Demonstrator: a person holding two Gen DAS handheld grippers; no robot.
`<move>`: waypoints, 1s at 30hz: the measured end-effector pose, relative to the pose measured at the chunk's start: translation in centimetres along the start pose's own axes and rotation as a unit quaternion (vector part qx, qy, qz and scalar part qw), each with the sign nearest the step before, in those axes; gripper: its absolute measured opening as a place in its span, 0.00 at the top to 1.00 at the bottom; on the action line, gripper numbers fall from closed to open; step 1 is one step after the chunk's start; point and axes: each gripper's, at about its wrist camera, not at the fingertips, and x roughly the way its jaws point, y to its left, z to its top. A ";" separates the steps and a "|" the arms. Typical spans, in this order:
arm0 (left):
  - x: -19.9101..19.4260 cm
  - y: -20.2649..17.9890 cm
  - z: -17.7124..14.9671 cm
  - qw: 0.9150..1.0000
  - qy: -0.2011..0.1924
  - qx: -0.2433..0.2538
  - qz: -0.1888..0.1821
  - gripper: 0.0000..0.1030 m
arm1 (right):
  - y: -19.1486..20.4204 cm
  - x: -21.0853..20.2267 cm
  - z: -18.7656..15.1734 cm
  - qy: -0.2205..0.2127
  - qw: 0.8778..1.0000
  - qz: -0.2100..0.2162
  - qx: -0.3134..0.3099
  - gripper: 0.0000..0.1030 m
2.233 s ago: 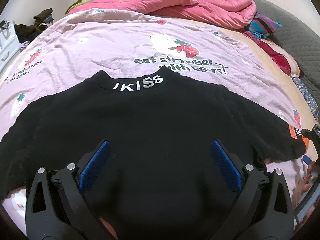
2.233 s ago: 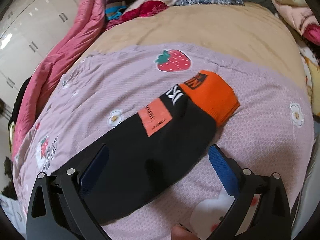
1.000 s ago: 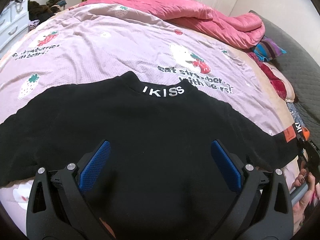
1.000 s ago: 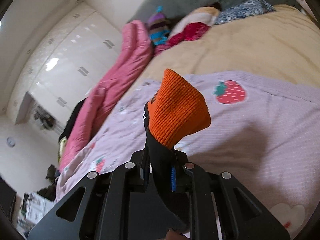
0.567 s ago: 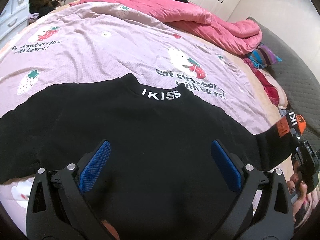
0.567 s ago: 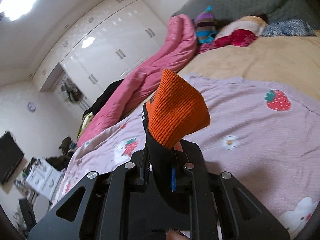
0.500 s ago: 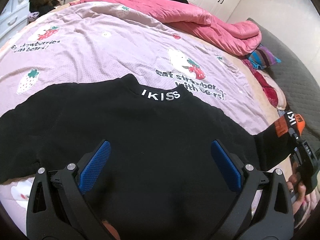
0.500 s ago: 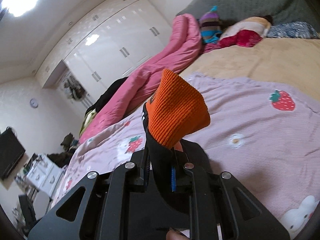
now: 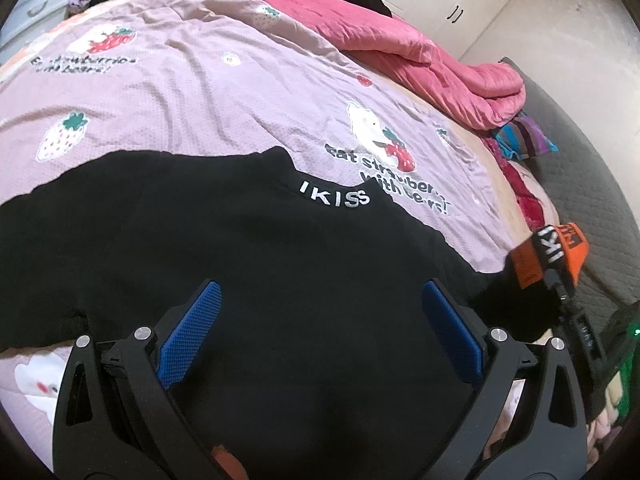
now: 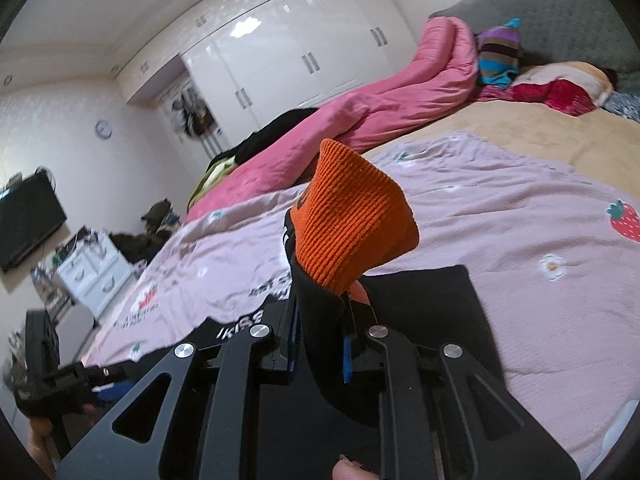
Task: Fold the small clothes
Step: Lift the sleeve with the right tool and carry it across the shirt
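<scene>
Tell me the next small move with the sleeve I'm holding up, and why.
Probably carry the sleeve inward and lay it across the sweater body. The right tongs are shut on it just below the orange cuff, lifted off the bed, while the left tongs hang open over the flat body.

A home bedroom; bed (image 9: 224,92), pink quilt (image 10: 372,116), white wardrobes (image 10: 296,60).

Black sweater (image 9: 280,264) with orange ribbed cuff (image 10: 352,216); lilac strawberry-print sheet (image 9: 200,92); pink quilt (image 9: 400,48).
</scene>
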 end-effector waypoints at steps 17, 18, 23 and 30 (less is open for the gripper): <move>0.0 2.7 0.0 0.997 0.028 -0.039 -0.063 0.09 | 9.0 4.7 -7.2 0.101 0.986 0.044 -0.124 0.83; 0.1 2.8 0.0 0.996 0.033 -0.044 -0.067 0.09 | 9.4 5.0 -7.6 0.107 0.985 0.046 -0.129 0.83; 0.9 3.2 -0.3 0.995 0.043 -0.054 -0.071 0.09 | 10.2 5.7 -9.1 0.133 0.979 0.054 -0.143 0.76; 1.8 3.6 -0.7 0.992 0.061 -0.071 -0.080 0.09 | 11.1 5.8 -9.9 0.171 0.969 0.097 -0.151 0.50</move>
